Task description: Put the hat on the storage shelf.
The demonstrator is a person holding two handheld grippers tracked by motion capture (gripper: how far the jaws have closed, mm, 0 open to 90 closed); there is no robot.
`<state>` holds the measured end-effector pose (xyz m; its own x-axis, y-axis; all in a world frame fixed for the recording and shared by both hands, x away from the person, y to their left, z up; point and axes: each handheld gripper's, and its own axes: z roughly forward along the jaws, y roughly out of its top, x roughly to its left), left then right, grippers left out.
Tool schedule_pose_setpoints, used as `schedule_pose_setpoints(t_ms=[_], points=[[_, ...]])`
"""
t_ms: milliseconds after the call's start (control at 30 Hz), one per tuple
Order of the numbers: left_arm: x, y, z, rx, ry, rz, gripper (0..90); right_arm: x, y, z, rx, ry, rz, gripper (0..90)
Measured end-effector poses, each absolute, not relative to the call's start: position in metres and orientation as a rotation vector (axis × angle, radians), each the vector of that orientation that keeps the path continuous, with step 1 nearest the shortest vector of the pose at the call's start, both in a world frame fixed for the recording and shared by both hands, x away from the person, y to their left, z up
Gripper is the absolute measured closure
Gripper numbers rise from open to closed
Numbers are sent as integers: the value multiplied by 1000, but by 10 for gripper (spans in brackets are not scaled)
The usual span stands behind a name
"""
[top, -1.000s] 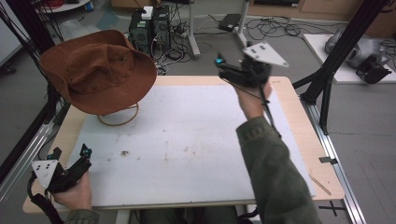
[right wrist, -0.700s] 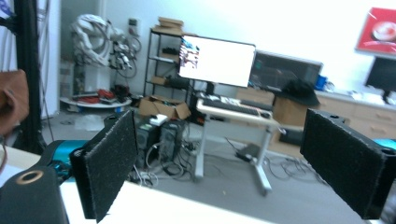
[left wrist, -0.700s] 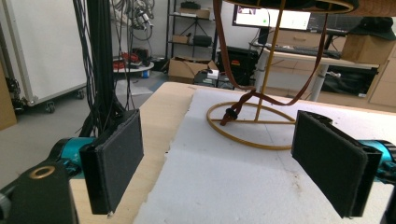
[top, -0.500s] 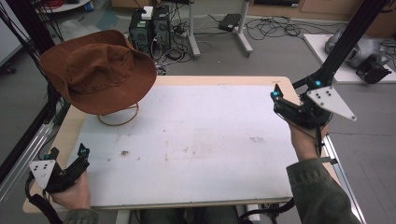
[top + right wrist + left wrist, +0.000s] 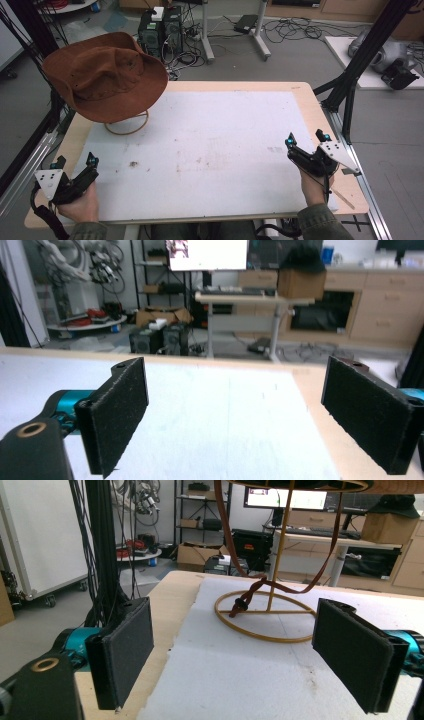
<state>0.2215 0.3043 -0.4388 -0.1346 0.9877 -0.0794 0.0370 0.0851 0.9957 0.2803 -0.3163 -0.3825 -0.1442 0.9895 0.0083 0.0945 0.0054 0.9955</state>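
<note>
Now the floppy brown suede wide-brimmed hat (image 5: 104, 75) sits perched on a thin gold wire stand (image 5: 127, 126) at the far left corner of the surface (image 5: 225, 140), a white foam sheet laid on a pale wooden top. The left gripper (image 5: 75, 162) rests at the near left corner, held in the person's left hand (image 5: 82, 205), and its jaws are spread wide with nothing between them. The hat is well ahead of those jaws, apart from them, up at the far end of the same side.

From the left gripper view, the two black padded jaws stand far apart, and the stand's round base ring (image 5: 265, 617) shows in the gap between them, farther off on the foam. A brown chin strap (image 5: 250, 592) dangles from the hat's brim (image 5: 300, 485) and loops down to the ring.

Over on the other side, the right gripper (image 5: 306, 139) sits near the right edge of the surface, gripped by the right hand (image 5: 312, 185). Its jaws are spread open too, empty, with bare white foam (image 5: 225, 410) between them in the right gripper view. The hat is well apart from this gripper, clear across the surface.
</note>
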Motion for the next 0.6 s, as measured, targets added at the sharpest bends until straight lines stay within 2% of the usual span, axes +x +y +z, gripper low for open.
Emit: schedule_pose_setpoints(t_ms=[333, 600], points=[[221, 303, -438, 1122, 1369, 1230, 170, 273, -318, -427, 1217, 1400, 1220, 108], [221, 301, -437, 1129, 1365, 1225, 170, 273, -323, -426, 1252, 1361, 1253, 108]])
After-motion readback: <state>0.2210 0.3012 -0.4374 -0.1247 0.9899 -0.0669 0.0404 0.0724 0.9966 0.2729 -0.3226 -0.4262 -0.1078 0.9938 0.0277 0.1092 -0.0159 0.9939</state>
